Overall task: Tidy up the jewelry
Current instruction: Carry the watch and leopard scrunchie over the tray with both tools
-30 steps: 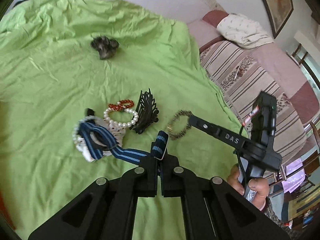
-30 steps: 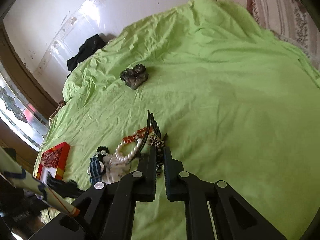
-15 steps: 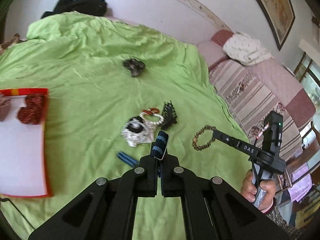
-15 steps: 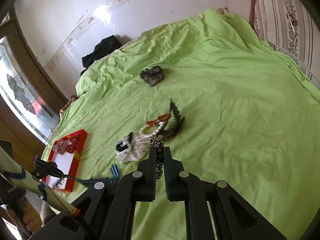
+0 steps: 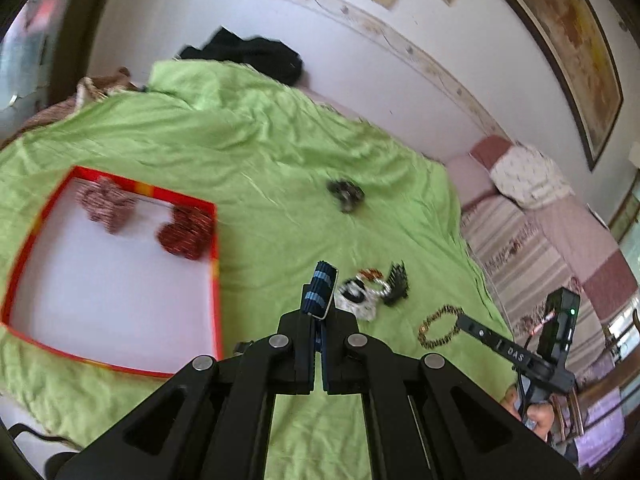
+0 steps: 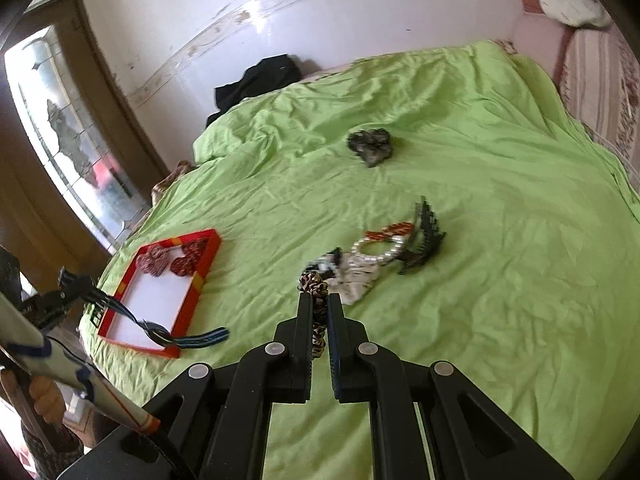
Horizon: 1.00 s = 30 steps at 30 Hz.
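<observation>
1. Left gripper (image 5: 318,320) is clamped on a blue striped band (image 5: 319,291); in the right wrist view the band (image 6: 200,338) hangs loose from the left gripper's tip (image 6: 86,290), trailing over the near corner of the red-rimmed tray (image 6: 200,284).
2. Right gripper (image 6: 320,312) is pinched tight on a leopard-print scrunchie (image 6: 315,286); in the left wrist view it (image 5: 440,326) dangles as a ring from that gripper's tip, above the green bedsheet (image 5: 260,160).
3. The tray (image 5: 214,280) has a white floor and lies on the sheet at the left; two scrunchies lie at its far end, a pinkish one (image 5: 104,204) and a dark red one (image 5: 186,232), just beside each other.
4. A small pile sits mid-sheet, well apart from the tray: white patterned scrunchie (image 6: 358,276), pearl bracelet (image 6: 378,250) on top, red bead bracelet (image 6: 390,231) touching it, black claw clip (image 6: 424,236) at the right edge.
5. A dark grey scrunchie (image 6: 370,146), probably (blurred), lies alone farther up the sheet.
6. Black clothing (image 6: 256,80) is bunched at the far wall.
7. A hand (image 5: 532,414) grips the right gripper's handle at the lower right of the left view; the other hand (image 6: 44,396) shows at the lower left of the right view.
</observation>
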Motion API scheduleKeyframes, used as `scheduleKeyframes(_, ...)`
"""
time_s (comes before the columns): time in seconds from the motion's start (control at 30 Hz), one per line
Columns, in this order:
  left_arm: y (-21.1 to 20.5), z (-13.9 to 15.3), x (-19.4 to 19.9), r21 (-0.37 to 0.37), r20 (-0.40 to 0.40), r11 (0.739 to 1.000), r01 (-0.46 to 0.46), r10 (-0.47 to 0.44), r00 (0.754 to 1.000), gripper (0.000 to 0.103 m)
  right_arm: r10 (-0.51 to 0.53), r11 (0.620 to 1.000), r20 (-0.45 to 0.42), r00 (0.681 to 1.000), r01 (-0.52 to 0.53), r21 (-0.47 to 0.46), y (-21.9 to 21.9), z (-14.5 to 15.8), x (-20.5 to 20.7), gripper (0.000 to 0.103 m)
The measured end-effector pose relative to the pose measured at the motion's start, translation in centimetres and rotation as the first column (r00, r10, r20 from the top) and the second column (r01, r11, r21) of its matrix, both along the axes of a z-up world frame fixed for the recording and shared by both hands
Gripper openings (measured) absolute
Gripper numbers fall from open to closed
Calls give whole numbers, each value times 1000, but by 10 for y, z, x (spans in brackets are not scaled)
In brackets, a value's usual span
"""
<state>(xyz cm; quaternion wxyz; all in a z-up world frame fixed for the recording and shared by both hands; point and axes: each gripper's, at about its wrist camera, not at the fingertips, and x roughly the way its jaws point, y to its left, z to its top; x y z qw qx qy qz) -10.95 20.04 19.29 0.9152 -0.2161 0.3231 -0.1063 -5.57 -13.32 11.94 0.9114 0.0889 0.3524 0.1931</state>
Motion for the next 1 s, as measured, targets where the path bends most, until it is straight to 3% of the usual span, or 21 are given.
scheduleKeyframes(0.33,57,59,-40,86,115,993,-86,75,991,1,146,989,61,987,-143,-42,76,31,-8,8)
scheduleKeyframes(0.57,84,80,-47,162,136,979,-120,99,986,1,278,958,80,957,-271,-92,151,43,-12,8)
scheduleKeyframes(0.8,118,59,-47,205,108,963,-172,153,982,1,363,925,50,930,-354,-136,212,28,-11,8)
scheduleKeyframes(1.0,158,7,-17,194,-10,959,-205,211,977,1,403,899,-25,915,-401,-175,264,-6,-3,8)
